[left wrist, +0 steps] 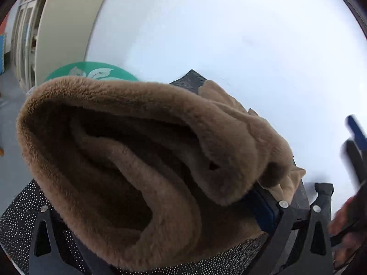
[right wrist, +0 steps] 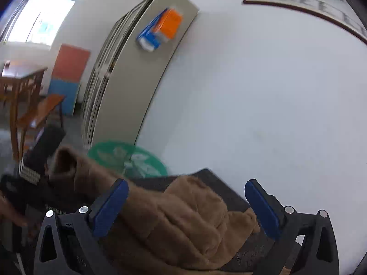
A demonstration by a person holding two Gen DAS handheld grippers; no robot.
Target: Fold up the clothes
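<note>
A brown fleece garment (left wrist: 128, 151) lies bunched in thick rolls over my left gripper (left wrist: 156, 208) and fills the left wrist view. The jaws stand wide; one blue pad (left wrist: 263, 215) shows under the fabric, the other finger is buried, so any grip is hidden. In the right wrist view the same garment (right wrist: 188, 217) lies crumpled on a dark cloth-covered surface (right wrist: 220, 183). My right gripper (right wrist: 186, 183) hovers over it, open, its blue pads (right wrist: 110, 206) clear of the fabric. That gripper also shows blurred at the right edge (left wrist: 354, 142), held by a hand (left wrist: 344, 224).
The dark dotted cloth (left wrist: 18, 217) covers the work surface. A green round object with a leaf print (right wrist: 137, 158) stands behind it beside a beige cabinet (right wrist: 137, 68). A white wall (right wrist: 263, 91) is straight ahead. Wooden furniture (right wrist: 23, 84) stands far left.
</note>
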